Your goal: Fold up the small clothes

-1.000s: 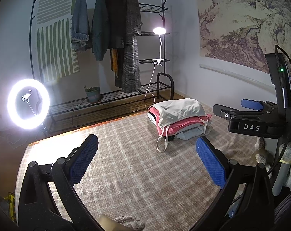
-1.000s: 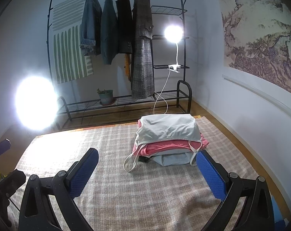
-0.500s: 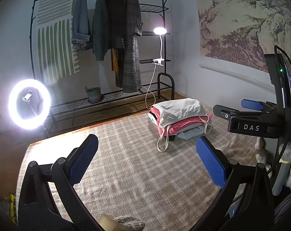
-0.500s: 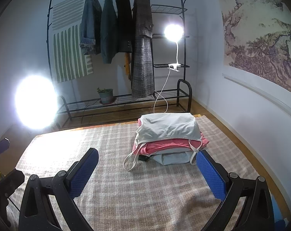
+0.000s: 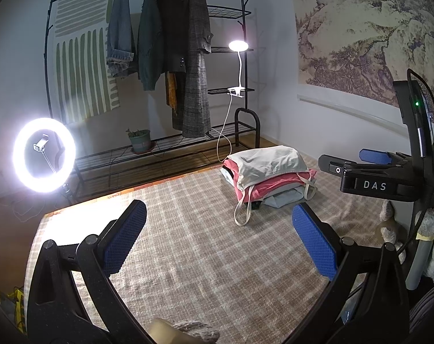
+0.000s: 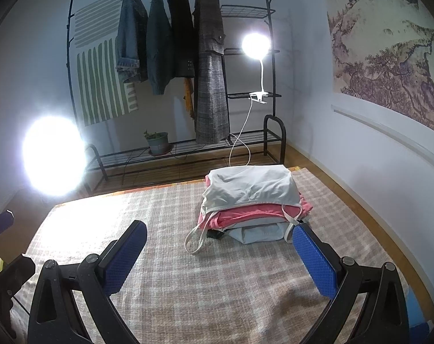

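Observation:
A stack of folded small clothes (image 5: 270, 176) (image 6: 252, 200) lies at the far right of the checked blanket (image 5: 202, 243) (image 6: 188, 272). A white top is uppermost, a pink garment sits under it, and a pale blue one is at the bottom; white straps trail off the front. My left gripper (image 5: 220, 239) hovers open over bare blanket, well short of the stack. My right gripper (image 6: 220, 255) is open too, just in front of the stack with its right finger (image 6: 314, 261) near the pile's corner. From the left wrist view the right gripper (image 5: 374, 169) shows at the far right.
A black clothes rack (image 5: 165, 71) with hanging coats stands behind the blanket. A ring light (image 5: 43, 154) glows at the left and a clip lamp (image 5: 238, 46) shines on the rack. A potted plant (image 6: 158, 142) sits on the rack's bottom shelf. Something beige (image 5: 182, 332) lies at the near edge.

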